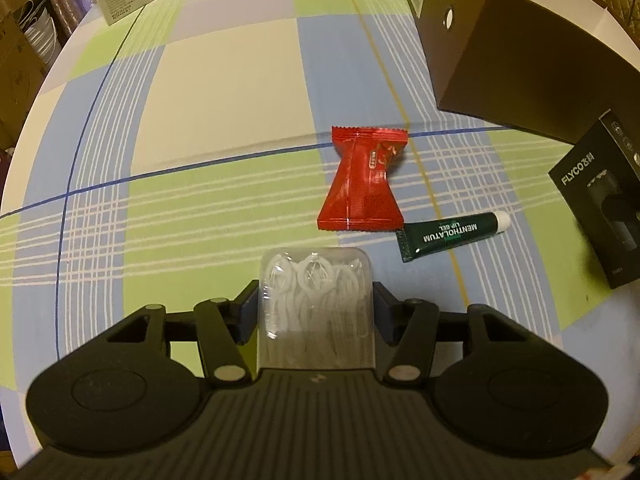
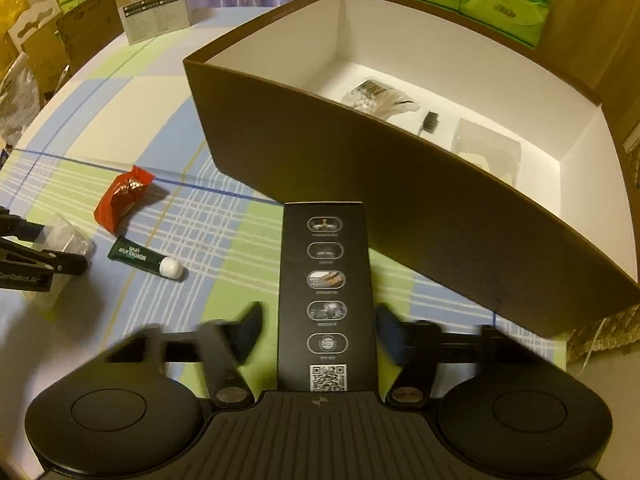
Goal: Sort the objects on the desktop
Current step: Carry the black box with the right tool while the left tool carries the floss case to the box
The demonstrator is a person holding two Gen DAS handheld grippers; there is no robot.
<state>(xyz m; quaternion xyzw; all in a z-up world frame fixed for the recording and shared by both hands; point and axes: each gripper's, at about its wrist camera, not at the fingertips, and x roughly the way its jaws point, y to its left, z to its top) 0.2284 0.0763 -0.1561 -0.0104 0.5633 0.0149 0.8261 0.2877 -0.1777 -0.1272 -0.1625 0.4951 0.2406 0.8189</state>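
Floss-pick case [image 1: 316,304], clear plastic, sits clamped in the left tongs [image 1: 316,310] over the checked worktop [image 1: 200,92]. Beyond lie a red snack packet [image 1: 362,184] and Mentholatum lip-gel tube [image 1: 448,236]. Right tongs [image 2: 318,330] straddle the black Flyco box [image 2: 324,292], whether gripping it I cannot tell, beside the open brown box [image 2: 360,152].

Left gripper [image 1: 316,304] clamped, right gripper [image 2: 320,320] apart.

red packet [image 1: 362,180] | dark-green tube [image 1: 448,237] | plaid blue-green tablecloth [image 1: 200,184]
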